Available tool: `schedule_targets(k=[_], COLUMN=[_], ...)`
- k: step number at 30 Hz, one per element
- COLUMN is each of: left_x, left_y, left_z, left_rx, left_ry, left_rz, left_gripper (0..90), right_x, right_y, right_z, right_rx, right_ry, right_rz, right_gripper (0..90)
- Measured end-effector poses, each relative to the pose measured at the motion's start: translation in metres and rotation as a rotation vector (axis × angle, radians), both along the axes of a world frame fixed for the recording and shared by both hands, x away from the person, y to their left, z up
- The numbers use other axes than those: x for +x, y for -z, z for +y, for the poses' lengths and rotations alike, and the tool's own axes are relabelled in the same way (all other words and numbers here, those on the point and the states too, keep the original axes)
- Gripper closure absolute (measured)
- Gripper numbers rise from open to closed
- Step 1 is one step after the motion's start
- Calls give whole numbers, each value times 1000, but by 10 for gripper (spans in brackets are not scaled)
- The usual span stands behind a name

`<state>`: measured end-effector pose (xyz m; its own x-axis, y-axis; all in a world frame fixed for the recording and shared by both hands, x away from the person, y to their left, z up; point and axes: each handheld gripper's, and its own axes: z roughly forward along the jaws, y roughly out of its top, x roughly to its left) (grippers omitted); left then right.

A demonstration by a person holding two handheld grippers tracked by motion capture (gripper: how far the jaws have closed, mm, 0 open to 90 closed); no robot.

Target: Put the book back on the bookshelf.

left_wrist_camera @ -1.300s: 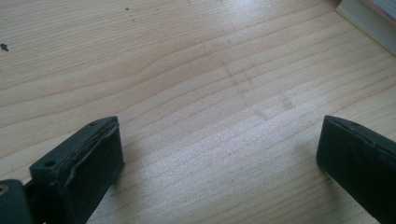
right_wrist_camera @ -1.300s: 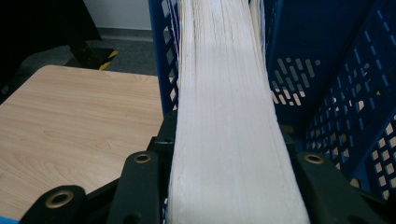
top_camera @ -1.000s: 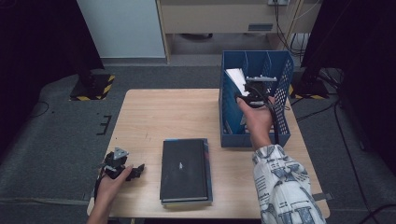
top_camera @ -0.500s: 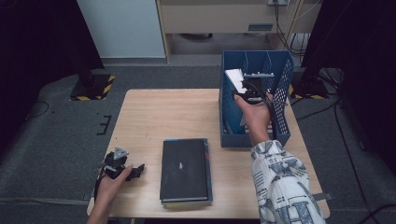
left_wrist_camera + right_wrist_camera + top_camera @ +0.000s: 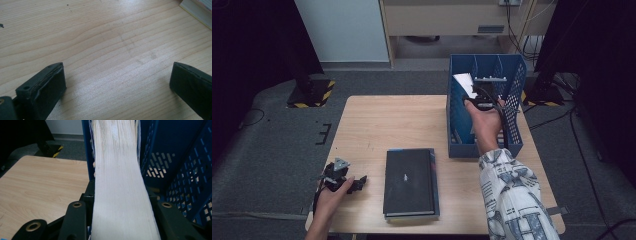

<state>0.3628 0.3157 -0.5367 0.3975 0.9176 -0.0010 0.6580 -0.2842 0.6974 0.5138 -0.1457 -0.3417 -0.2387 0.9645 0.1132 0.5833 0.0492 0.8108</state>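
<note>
My right gripper (image 5: 478, 100) reaches into the blue slotted rack (image 5: 513, 142) at the table's back right. It is shut on a book (image 5: 463, 83) that stands in the rack's left part. In the right gripper view the book's white page edges (image 5: 122, 180) run up between the two black jaws, which have just been closing on it. My left gripper (image 5: 354, 183) rests low over the table's front left corner. Its jaws stand wide open over bare wood (image 5: 117, 75), with nothing between them.
A black hardcover book (image 5: 409, 182) lies flat near the table's front middle, just right of my left gripper; its corner (image 5: 197, 10) shows in the left gripper view. The wooden table (image 5: 392, 120) is bare at the back left. Dark floor surrounds it.
</note>
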Motion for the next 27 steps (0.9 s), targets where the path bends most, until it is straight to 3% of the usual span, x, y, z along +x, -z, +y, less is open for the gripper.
schedule_targets(k=[13, 25, 27], left_x=[0, 1, 1], left_y=[0, 0, 0], left_z=[0, -1, -1], left_rx=[6, 3, 4], left_ry=[9, 16, 18], left_rz=[1, 1, 1], left_gripper=[0, 0, 0], right_x=[29, 50, 50], right_y=[-1, 2, 4], right_z=[7, 23, 23], right_rx=[31, -38, -31], right_ry=[86, 126, 136], right_rz=[-42, -60, -61], right_gripper=[605, 605, 605])
